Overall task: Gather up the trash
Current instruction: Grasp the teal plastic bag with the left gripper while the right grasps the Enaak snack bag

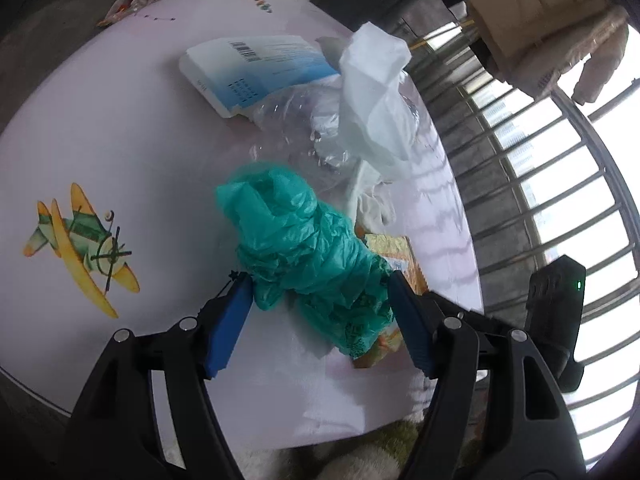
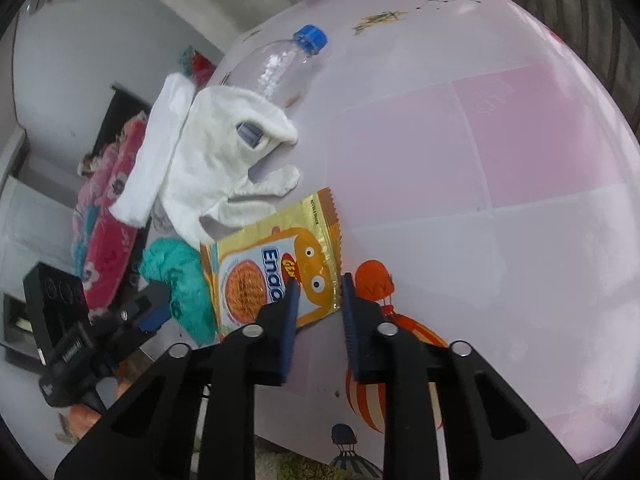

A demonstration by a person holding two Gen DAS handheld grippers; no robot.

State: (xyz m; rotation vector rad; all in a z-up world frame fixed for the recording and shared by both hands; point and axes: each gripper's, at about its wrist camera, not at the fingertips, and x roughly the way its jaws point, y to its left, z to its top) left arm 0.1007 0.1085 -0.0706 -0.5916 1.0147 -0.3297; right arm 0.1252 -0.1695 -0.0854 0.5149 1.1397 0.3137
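Left wrist view: a pale pink tabletop (image 1: 120, 152) with a printed aeroplane at 9 o'clock, window bars at 3 o'clock. The left gripper (image 1: 320, 300) is open, its blue pads flanking a crumpled green plastic bag (image 1: 304, 248). A white tissue (image 1: 376, 92) and a blue-white carton (image 1: 256, 68) lie at 12 o'clock.

Right wrist view: the same table (image 2: 480, 160). The right gripper (image 2: 320, 312) has narrowly parted jaws at the lower corner of a yellow snack wrapper (image 2: 272, 264); contact cannot be determined. A clear bottle (image 2: 280, 68) lies at 11 o'clock under a white cloth (image 2: 216, 152)
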